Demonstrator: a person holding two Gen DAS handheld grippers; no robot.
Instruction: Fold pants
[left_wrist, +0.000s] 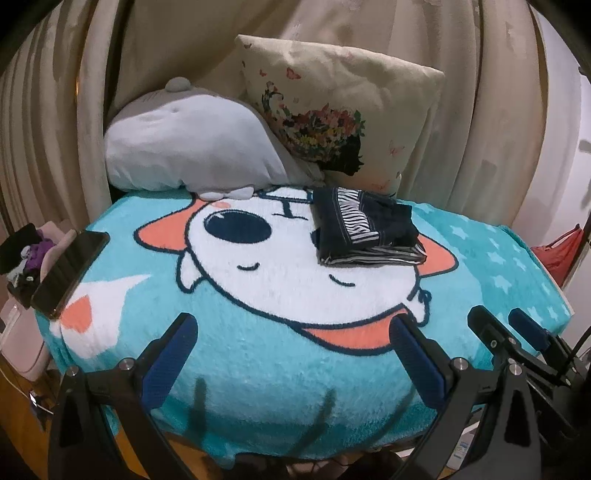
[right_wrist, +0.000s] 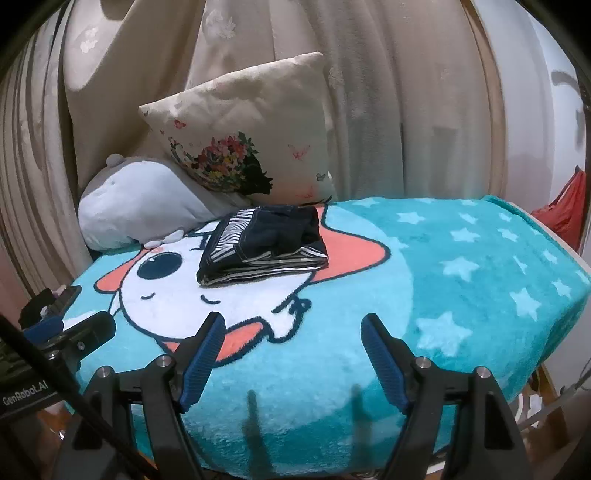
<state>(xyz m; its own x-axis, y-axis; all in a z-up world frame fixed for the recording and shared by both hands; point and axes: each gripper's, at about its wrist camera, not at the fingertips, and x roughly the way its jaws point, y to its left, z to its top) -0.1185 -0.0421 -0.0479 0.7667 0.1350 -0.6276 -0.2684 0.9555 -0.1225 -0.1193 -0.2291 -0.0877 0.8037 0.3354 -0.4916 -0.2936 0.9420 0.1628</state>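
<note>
We saw the folded pants (right_wrist: 264, 245) beyond both wide-open, empty hand-held grippers, nearer the right hand-held gripper (right_wrist: 291, 334) than the left hand-held gripper (left_wrist: 291, 332), long axis crosswise.

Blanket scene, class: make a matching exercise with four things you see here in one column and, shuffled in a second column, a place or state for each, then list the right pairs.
Things:
1. pants
2. phone
3. plush
4. left claw

Places or states:
A. leaning at the blanket's left edge
B. open, holding nothing
C. folded, lying on the blanket
D. behind the blanket, beside the pillow

Pairs: 1-C, 2-A, 3-D, 4-B
</note>
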